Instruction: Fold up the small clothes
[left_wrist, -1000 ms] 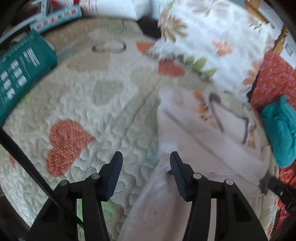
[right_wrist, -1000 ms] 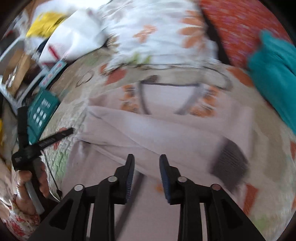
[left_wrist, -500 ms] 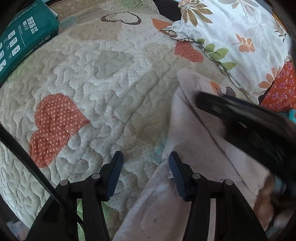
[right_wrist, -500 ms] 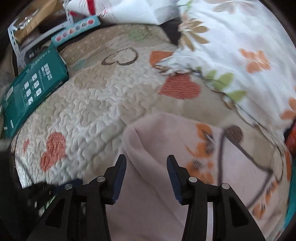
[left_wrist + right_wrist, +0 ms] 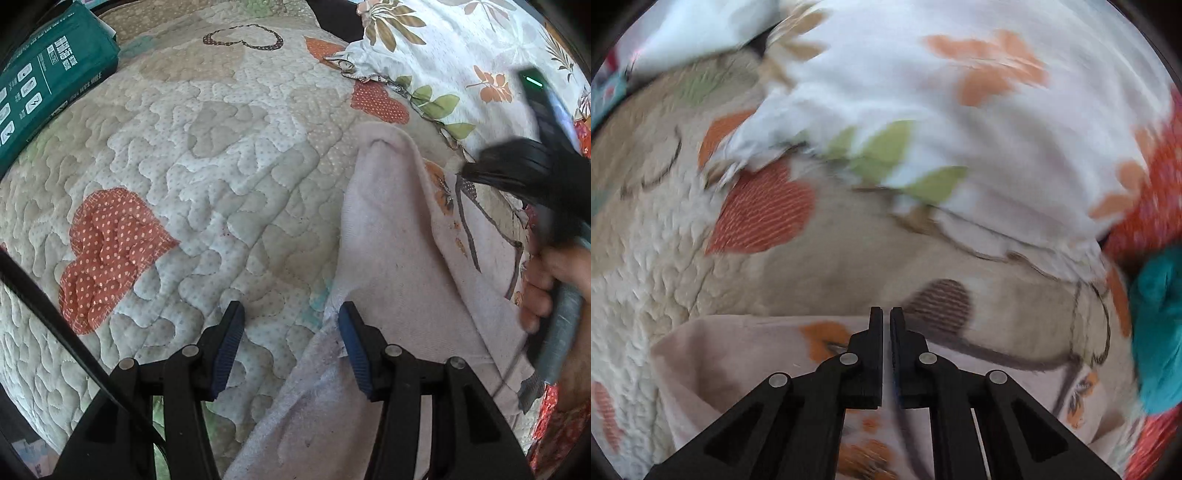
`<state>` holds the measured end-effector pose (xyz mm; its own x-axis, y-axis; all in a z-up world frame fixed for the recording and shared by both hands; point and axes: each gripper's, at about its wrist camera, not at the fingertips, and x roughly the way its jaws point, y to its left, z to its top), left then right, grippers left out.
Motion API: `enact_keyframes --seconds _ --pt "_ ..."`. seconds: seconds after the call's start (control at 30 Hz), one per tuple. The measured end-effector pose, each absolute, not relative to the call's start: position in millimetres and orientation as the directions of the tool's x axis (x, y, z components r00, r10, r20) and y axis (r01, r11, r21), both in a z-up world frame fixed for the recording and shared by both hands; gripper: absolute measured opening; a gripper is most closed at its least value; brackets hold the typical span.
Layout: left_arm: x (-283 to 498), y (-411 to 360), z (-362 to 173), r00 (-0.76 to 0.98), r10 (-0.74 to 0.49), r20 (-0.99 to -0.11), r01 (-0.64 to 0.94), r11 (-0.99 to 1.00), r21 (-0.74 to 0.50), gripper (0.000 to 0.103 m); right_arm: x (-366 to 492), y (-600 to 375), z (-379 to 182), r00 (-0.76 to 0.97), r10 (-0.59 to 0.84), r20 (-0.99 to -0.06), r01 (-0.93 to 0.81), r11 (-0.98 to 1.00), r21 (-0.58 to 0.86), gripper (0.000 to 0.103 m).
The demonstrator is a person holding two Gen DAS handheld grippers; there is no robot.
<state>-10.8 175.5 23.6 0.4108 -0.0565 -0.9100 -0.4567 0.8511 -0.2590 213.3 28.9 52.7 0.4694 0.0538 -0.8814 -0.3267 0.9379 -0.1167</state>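
A quilted bedspread (image 5: 229, 155) with orange dotted hearts fills most of the left wrist view, running from the lower left up to the top, and it turns up again, smeared by blur, across the left half of the right wrist view. A white pillow (image 5: 461, 55) printed with orange flowers and green leaves sits in the upper right of the left view and takes the whole upper part of the right one. The pale pink garment (image 5: 399, 258), with its orange and grey print, lies on the quilt from the centre right down to the bottom edge. A teal cloth (image 5: 1156, 332) bunches at the right edge of the right view, and a green box (image 5: 44, 85) lies in the upper left of the left view. The left gripper (image 5: 290, 325) stands with its jaws wide apart, the right-hand finger touching the garment's edge. The right gripper (image 5: 885, 321) has its jaws drawn almost together over the garment's top edge; whether fabric is pinched between them I cannot tell through the blur
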Motion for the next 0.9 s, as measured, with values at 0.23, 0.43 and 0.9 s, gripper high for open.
enact_keyframes --seconds 0.23,0.43,0.9 --pt "-12 175 24 0.411 -0.047 -0.91 -0.479 0.839 -0.26 0.055 151 -27 92 0.389 0.272 -0.88 -0.478 0.877 0.059 0.029" --pt "-13 167 24 0.412 -0.018 -0.911 -0.487 0.841 -0.237 0.059 106 2 61 0.111 0.469 -0.876 -0.567 0.754 0.331 0.029" --pt "-13 170 23 0.412 -0.057 -0.909 -0.462 0.847 -0.262 0.064 192 -71 53 0.476 -0.07 -0.877 -0.128 0.981 -0.148 0.049"
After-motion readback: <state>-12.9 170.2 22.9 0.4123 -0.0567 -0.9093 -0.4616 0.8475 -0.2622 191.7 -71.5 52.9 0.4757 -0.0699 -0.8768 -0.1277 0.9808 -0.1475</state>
